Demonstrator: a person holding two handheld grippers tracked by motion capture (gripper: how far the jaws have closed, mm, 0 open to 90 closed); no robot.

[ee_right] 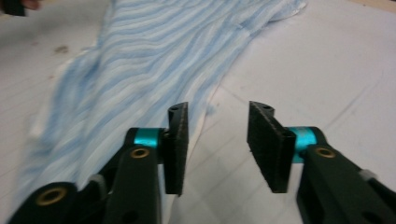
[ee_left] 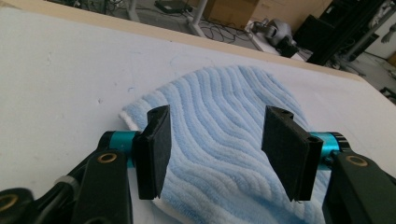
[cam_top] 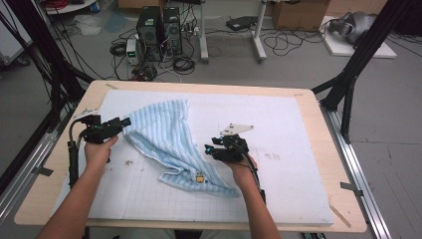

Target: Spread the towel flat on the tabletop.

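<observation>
Forearms enter the high view; striped towel [cam_top: 169, 144] runs diagonally from the mat's far-left toward its near edge. Left gripper [ee_left: 215, 147]: jaws spread, straddling the towel's edge. Right gripper [ee_right: 217, 144]: jaws spread, empty, beside the towel's hem.

No text, brand, number or sign could be read anywhere. The blue striped towel [cam_top: 171, 144] carried a small yellowish tag [cam_top: 199, 177] near its lower edge, but whatever was printed on it was too small to make out. The white mat [cam_top: 278, 164] under the towel bore only a faint grid of lines and some smudged marks right of the towel, none of them legible.
</observation>
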